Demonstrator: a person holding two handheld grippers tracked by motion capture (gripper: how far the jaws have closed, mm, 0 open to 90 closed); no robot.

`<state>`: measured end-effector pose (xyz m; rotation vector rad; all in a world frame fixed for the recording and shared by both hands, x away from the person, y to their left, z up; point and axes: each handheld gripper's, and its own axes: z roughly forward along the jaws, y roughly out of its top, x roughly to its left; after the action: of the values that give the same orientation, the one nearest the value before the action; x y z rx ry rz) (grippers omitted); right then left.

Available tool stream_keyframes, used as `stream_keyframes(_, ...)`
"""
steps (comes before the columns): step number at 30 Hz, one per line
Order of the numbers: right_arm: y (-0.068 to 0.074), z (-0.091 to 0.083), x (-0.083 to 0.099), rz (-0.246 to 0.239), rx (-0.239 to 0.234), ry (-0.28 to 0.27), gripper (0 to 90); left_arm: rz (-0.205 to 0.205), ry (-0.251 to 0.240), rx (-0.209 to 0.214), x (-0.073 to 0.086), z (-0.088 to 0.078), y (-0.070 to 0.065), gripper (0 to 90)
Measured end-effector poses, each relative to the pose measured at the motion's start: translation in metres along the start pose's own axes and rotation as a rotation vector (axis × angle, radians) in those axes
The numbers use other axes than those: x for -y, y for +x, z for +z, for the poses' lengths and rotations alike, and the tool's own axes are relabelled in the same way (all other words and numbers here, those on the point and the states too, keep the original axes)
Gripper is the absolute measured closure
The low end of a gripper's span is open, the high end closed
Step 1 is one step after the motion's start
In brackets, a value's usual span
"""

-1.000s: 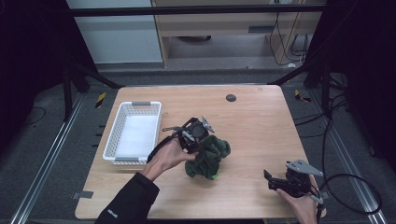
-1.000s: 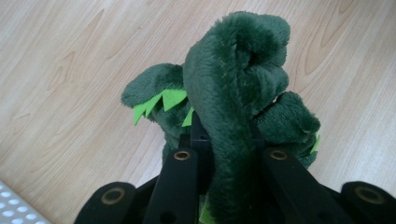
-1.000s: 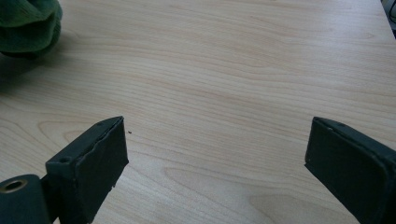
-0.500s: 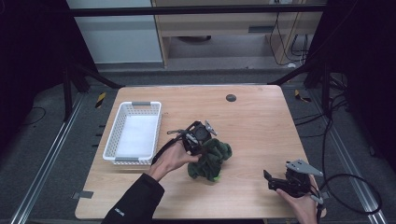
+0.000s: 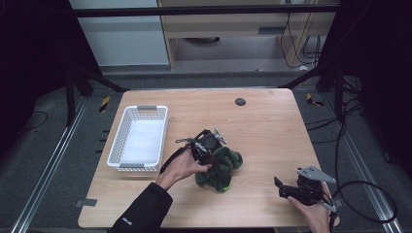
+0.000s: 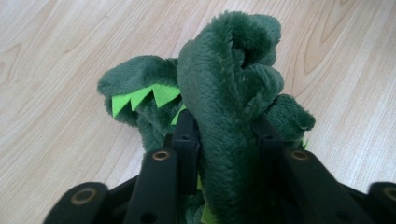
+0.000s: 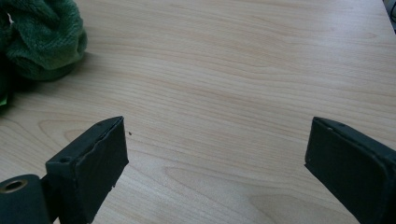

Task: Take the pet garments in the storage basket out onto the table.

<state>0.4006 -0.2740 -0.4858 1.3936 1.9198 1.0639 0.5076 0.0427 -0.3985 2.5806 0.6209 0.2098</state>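
Observation:
A dark green plush toy [image 5: 221,167] with light green felt spikes lies on the wooden table [image 5: 272,131] near its middle. My left gripper [image 5: 213,154] points down into it. In the left gripper view a thick fold of the plush [image 6: 224,70] stands between the jaws of the left gripper [image 6: 224,135] and touches both. The jaws have just been opening, with the fold still squeezed between them. My right gripper [image 5: 279,187] rests near the table's front right, and the right gripper [image 7: 215,154] stands open over bare wood. The plush [image 7: 42,32] lies off to its upper left.
A white plastic basket [image 5: 145,108] stands at the table's left, beside my left forearm. A small black disc [image 5: 240,101] is set in the tabletop near the far edge. Cables trail off the right side. Bare wood lies between the plush and the right gripper.
My left hand has sunk with the plush, which now sits lower and more spread on the table. The right gripper has not moved.

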Motion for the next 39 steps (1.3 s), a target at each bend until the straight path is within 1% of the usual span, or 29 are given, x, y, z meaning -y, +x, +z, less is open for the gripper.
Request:
stream_keyframes(1, 0.000, 0.000, 0.000, 0.000, 0.000, 0.000, 5.8, 0.000, 0.000, 0.000, 0.000, 0.000, 0.000, 66.0)
stream_keyframes(2, 0.000, 0.000, 0.000, 0.010, -0.005, 0.004, 5.8, -0.001, -0.001, 0.002, 0.001, 0.001, 0.000, 63.9)
stream_keyframes(4, 0.000, 0.000, 0.000, 0.008, -0.005, 0.003, 5.8, 0.000, -0.002, 0.010, 0.002, 0.002, -0.001, 62.4)
stream_keyframes(5, 0.000, 0.000, 0.000, 0.000, -0.002, 0.001, 5.8, 0.000, -0.003, 0.013, 0.002, 0.003, -0.001, 59.4)
stream_keyframes(7, 0.000, 0.000, 0.000, -0.001, -0.001, 0.001, 5.8, 0.004, -0.003, 0.008, 0.003, 0.003, -0.001, 54.2)
stream_keyframes(8, 0.000, 0.000, 0.000, -0.001, -0.002, 0.002, 5.8, 0.003, -0.005, 0.005, 0.003, 0.003, -0.001, 54.2)
stream_keyframes(9, 0.000, 0.000, 0.000, -0.001, -0.001, 0.003, 5.7, 0.000, -0.009, 0.010, 0.003, 0.003, -0.001, 47.8)
stream_keyframes(13, 0.000, 0.000, 0.000, -0.001, -0.001, 0.001, 5.7, 0.003, -0.037, 0.001, 0.005, 0.000, -0.002, 38.9)
stream_keyframes(14, 0.000, 0.000, 0.000, -0.001, 0.000, 0.001, 5.8, 0.003, -0.037, 0.001, 0.005, 0.000, -0.002, 38.1)
stream_keyframes(15, 0.000, 0.000, 0.000, -0.001, 0.000, 0.001, 5.8, 0.005, -0.043, -0.003, 0.005, -0.001, -0.003, 38.1)
stream_keyframes(17, 0.000, 0.000, 0.000, -0.001, 0.000, 0.001, 5.7, 0.000, -0.065, 0.003, 0.006, -0.007, -0.003, 36.6)
stream_keyframes(18, 0.000, 0.000, 0.000, -0.001, 0.000, 0.001, 5.7, 0.000, -0.065, 0.003, 0.006, -0.007, -0.003, 36.0)
stream_keyframes(19, 0.000, 0.000, 0.000, -0.001, 0.000, 0.002, 5.8, -0.002, -0.076, 0.002, 0.007, -0.009, -0.004, 36.0)
stream_keyframes(20, 0.000, 0.000, 0.000, -0.002, 0.000, 0.003, 5.8, -0.005, -0.094, 0.010, 0.008, -0.013, -0.004, 34.6)
stream_keyframes(21, 0.000, 0.000, 0.000, -0.002, 0.000, 0.003, 5.8, -0.005, -0.094, 0.010, 0.008, -0.013, -0.004, 33.9)
stream_keyframes(22, -0.001, 0.000, 0.000, 0.000, 0.000, 0.001, 5.7, -0.006, -0.110, 0.012, 0.009, -0.017, -0.005, 33.2)
stream_keyframes(23, -0.001, 0.000, 0.000, 0.000, 0.000, 0.001, 5.7, -0.006, -0.110, 0.012, 0.009, -0.017, -0.005, 32.6)
stream_keyframes(24, -0.001, 0.000, 0.000, 0.001, 0.000, 0.001, 5.7, -0.009, -0.126, 0.015, 0.010, -0.020, -0.006, 32.0)
stream_keyframes(26, -0.001, 0.000, 0.001, 0.002, 0.001, 0.001, 5.7, -0.007, -0.131, 0.015, 0.011, -0.022, -0.006, 31.6)
stream_keyframes(29, -0.001, 0.000, 0.001, 0.006, 0.001, 0.002, 5.7, -0.017, -0.162, 0.019, 0.015, -0.030, -0.007, 30.0)
stream_keyframes(31, -0.001, 0.000, 0.001, 0.006, 0.002, 0.003, 5.7, -0.017, -0.169, 0.020, 0.016, -0.031, -0.007, 29.2)
stream_keyframes(34, -0.001, 0.000, 0.001, 0.007, 0.002, 0.002, 5.6, -0.032, -0.205, 0.024, 0.021, -0.038, -0.007, 28.6)
stream_keyframes(35, 0.000, -0.001, 0.000, 0.014, 0.000, 0.003, 5.6, -0.045, -0.227, 0.023, 0.024, -0.041, -0.006, 28.0)
stream_keyframes(36, 0.000, -0.001, 0.000, 0.014, 0.000, 0.003, 5.6, -0.045, -0.227, 0.023, 0.024, -0.041, -0.006, 27.9)
stream_keyframes(38, 0.000, -0.001, 0.000, 0.014, 0.001, 0.003, 5.6, -0.056, -0.257, 0.016, 0.028, -0.045, -0.006, 27.5)
stream_keyframes(39, -0.001, 0.000, 0.001, 0.005, 0.006, 0.001, 5.6, -0.064, -0.273, 0.011, 0.031, -0.047, -0.005, 27.0)
